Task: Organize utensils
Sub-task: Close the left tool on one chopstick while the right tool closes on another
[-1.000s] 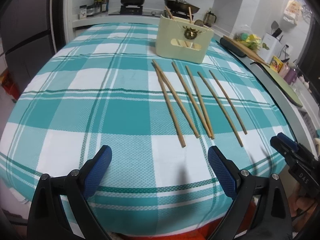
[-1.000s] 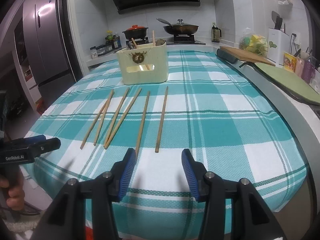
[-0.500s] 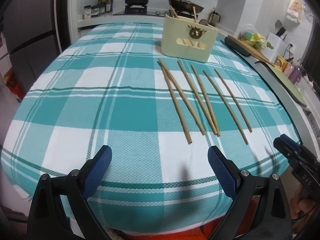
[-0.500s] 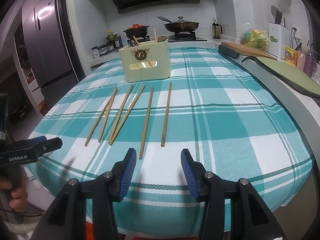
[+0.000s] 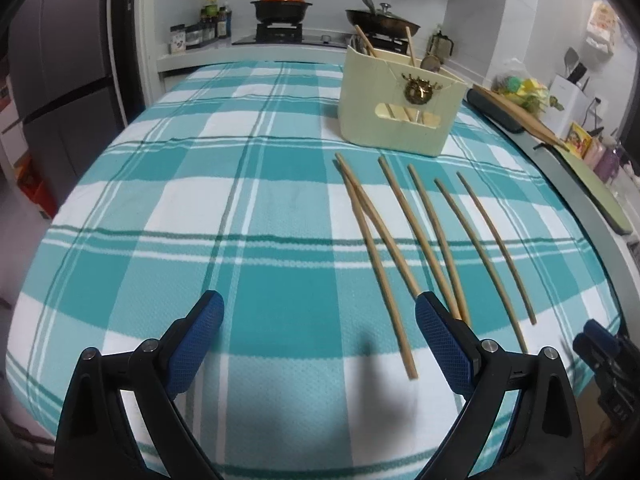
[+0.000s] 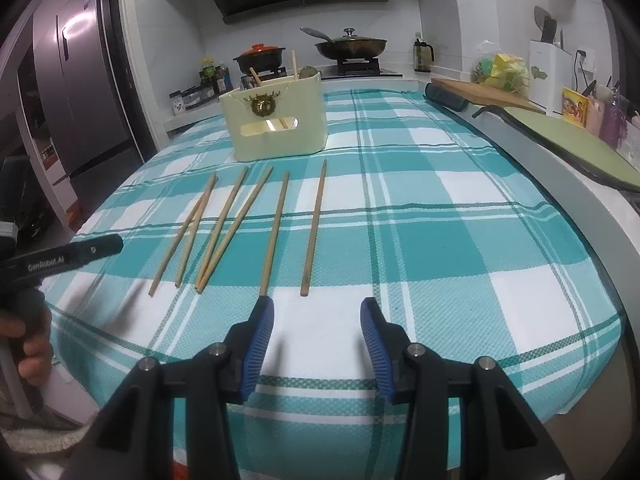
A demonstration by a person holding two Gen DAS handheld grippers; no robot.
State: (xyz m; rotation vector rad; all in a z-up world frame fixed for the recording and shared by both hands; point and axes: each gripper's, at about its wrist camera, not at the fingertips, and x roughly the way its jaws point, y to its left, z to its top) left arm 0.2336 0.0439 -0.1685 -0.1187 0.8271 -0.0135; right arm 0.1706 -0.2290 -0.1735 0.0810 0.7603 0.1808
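Several wooden chopsticks (image 5: 432, 236) (image 6: 276, 224) lie side by side on the teal checked tablecloth (image 5: 208, 208) (image 6: 440, 220). Behind them stands a cream utensil holder (image 5: 396, 108) (image 6: 276, 124) with a few sticks poking out of its top. My left gripper (image 5: 318, 340) hangs open over the cloth, its right finger (image 5: 444, 344) just left of the chopsticks' near ends, nothing between its pads. My right gripper (image 6: 316, 340) is open and empty too, close before the near ends of the two rightmost chopsticks. In the right wrist view the left gripper (image 6: 64, 258) shows at the left edge.
A stove with a red-lidded pot (image 5: 282, 6) and a lidded wok (image 6: 350, 46) stands behind the table. A cutting board (image 6: 480, 94) and a green mat (image 6: 576, 144) lie on the counter at right. A fridge (image 6: 76, 92) stands left. A hand (image 6: 28, 344) holds the left gripper.
My left gripper has moved forward over the cloth toward the chopsticks, which now lie nearer and larger. My right gripper has barely moved; both stay open.
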